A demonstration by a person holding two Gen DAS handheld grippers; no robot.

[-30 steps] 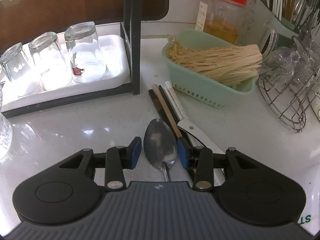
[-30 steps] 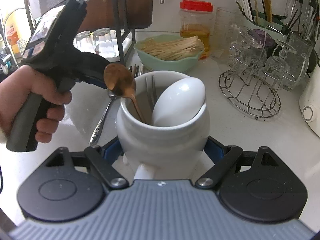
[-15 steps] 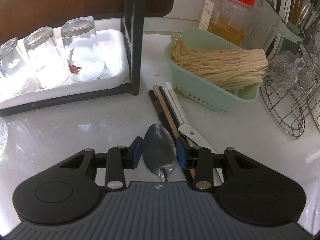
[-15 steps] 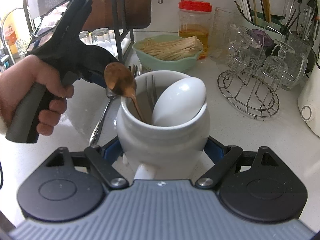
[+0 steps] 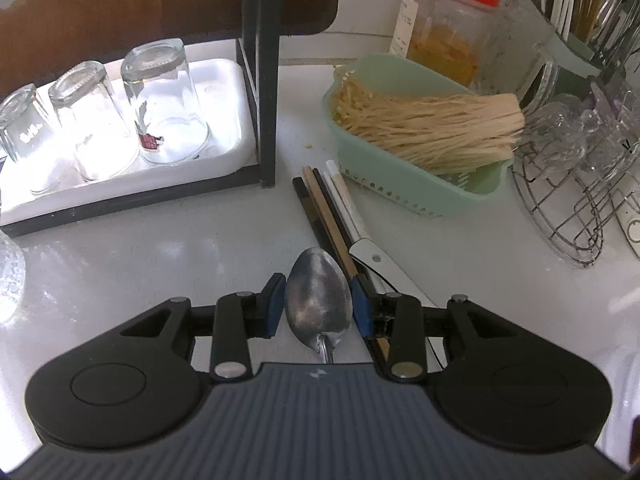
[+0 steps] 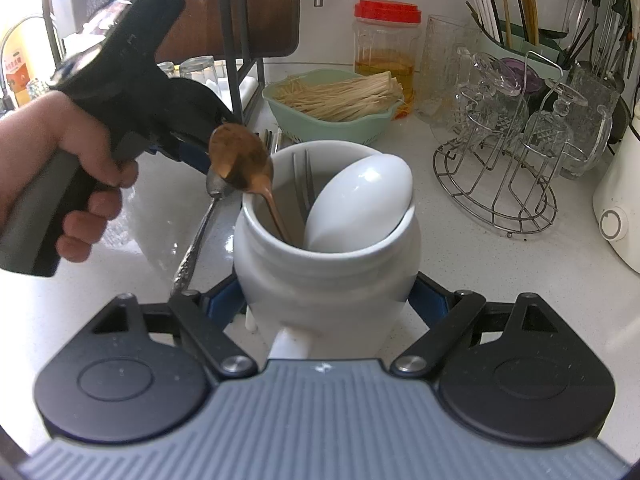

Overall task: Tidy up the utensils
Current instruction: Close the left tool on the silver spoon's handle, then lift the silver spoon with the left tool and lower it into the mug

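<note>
Showing no readable text: jar label (image 5: pixel 403 29) at one o'clock blurred, glass (image 5: pixel 166 106) print (red, white) illegible.

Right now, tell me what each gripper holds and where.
Left gripper: silver spoon, pads at the bowl's edges. Right gripper: white jar, clamped at its lower sides.

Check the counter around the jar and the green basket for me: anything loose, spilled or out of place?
Yes. Several chopsticks and a white-handled knife lie loose on the counter beside the green basket instead of in the white jar. A small crumb sits near the basket's corner. No liquid spill shows.
</note>
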